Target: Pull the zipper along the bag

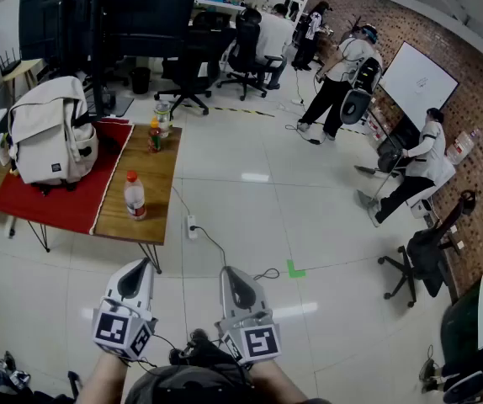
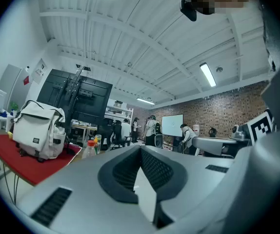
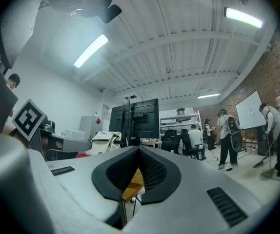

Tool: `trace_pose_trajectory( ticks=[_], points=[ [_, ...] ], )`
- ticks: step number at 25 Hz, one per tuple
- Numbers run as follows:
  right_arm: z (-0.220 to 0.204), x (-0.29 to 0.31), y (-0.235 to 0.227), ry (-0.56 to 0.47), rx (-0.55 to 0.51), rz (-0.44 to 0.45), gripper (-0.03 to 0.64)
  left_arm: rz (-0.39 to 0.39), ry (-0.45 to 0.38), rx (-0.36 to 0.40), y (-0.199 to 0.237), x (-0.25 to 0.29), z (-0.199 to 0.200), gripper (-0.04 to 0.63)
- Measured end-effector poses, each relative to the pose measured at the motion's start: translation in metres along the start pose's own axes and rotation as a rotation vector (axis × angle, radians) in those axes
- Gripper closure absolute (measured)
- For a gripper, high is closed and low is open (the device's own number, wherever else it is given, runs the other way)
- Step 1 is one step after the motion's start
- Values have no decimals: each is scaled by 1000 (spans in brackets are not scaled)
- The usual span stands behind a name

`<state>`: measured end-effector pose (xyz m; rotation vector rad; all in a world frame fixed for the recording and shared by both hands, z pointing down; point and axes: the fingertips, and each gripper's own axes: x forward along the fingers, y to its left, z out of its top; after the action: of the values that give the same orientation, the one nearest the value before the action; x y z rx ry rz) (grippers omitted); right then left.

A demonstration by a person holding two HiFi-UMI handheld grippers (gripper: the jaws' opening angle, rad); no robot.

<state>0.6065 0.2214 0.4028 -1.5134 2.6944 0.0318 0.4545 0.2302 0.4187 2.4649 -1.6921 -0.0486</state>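
Head view: at the far left the white backpack (image 1: 52,133) stands upright on a red mat (image 1: 56,200) at the left end of a wooden table (image 1: 156,183). Its long axis runs top to base, and its labelled front is turned toward the person. The zipper is too small to make out. Right of it on the bare wood stands a red-capped bottle (image 1: 134,196). Well apart from the table, low in the frame, the left gripper (image 1: 139,269) and right gripper (image 1: 231,274) point level, each with jaws pressed together on nothing. The person's forearms are cut off at the bottom edge.
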Motion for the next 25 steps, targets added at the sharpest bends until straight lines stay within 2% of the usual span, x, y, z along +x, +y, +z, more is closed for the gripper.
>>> trace_pose_trajectory(
  ticks=[5,11,17,25],
  points=[
    [-4,26,-11,-56,-11,-25,606,-16,-8,34,12,17,-1,566],
    [-2,71,-33,-105,-20,-50,606,-16,-3,30,35,49,1,566],
    [-15,134,-81,-104,38,-85,606,-72,7,35,48,119,6,566],
    [1,221,-141,-116,40,-76,606,-43,-6,49,83,209,37,566]
  ],
)
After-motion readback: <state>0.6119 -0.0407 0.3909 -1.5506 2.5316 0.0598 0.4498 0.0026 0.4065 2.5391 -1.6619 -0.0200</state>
